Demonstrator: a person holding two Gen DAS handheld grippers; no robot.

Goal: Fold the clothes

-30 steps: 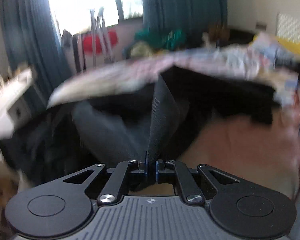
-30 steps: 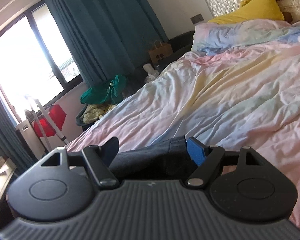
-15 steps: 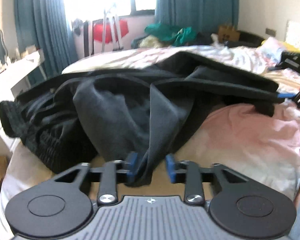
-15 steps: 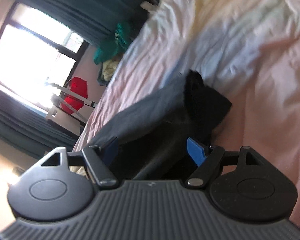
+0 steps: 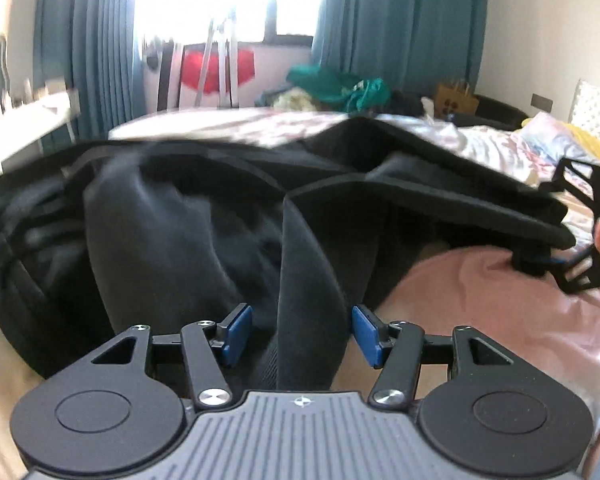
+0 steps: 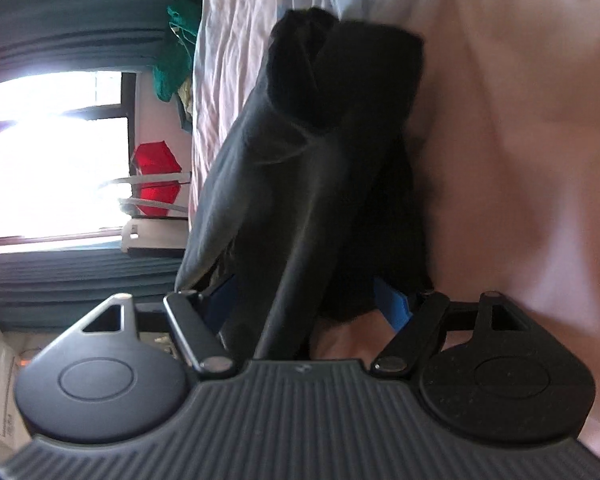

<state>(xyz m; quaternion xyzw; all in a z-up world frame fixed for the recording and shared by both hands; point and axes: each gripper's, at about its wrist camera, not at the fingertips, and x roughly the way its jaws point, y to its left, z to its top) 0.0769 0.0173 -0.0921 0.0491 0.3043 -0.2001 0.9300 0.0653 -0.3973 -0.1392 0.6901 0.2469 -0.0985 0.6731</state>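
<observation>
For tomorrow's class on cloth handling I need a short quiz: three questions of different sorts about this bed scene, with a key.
1. True or false: the left gripper pinches the dark grey fabric garment.
2. What lies under the garment? A) wooden floor B) pastel crumpled bedsheet C) desk
3. What colour are the left gripper's pads?

Key: 1 false, its jaws have just been opening, with a fold loose between the pads; 2 B; 3 blue.

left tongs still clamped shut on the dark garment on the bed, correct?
Not clamped. The left wrist view shows the left tongs open, jaws just opened, blue pads clear of the dark garment fold lying between them. It is on the bed.
</observation>
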